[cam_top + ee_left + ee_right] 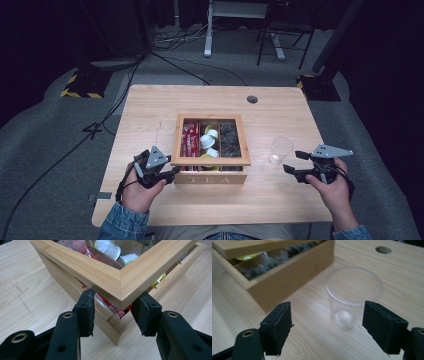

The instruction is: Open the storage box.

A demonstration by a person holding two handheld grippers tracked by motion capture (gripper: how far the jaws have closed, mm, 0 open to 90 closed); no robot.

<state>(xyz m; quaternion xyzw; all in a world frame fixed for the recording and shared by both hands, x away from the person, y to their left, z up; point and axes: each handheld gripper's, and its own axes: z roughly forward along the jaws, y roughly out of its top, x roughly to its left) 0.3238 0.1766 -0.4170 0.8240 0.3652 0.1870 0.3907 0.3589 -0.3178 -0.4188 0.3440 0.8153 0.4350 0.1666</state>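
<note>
Both grippers gape — left gripper [112,315] straddling the wooden lid's [120,282] square corner, right gripper [327,327] before a clear round cup [352,302].

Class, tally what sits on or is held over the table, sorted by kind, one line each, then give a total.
Wooden tea box: 1
Clear plastic cup: 1
Hand-held grippers: 2 (left gripper, right gripper)
Total: 4

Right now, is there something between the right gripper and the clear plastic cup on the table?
Nothing visible. The right gripper is open and faces the clear cup, with bare table between them. The wooden tea box stands off to the side, outside that path.
</note>
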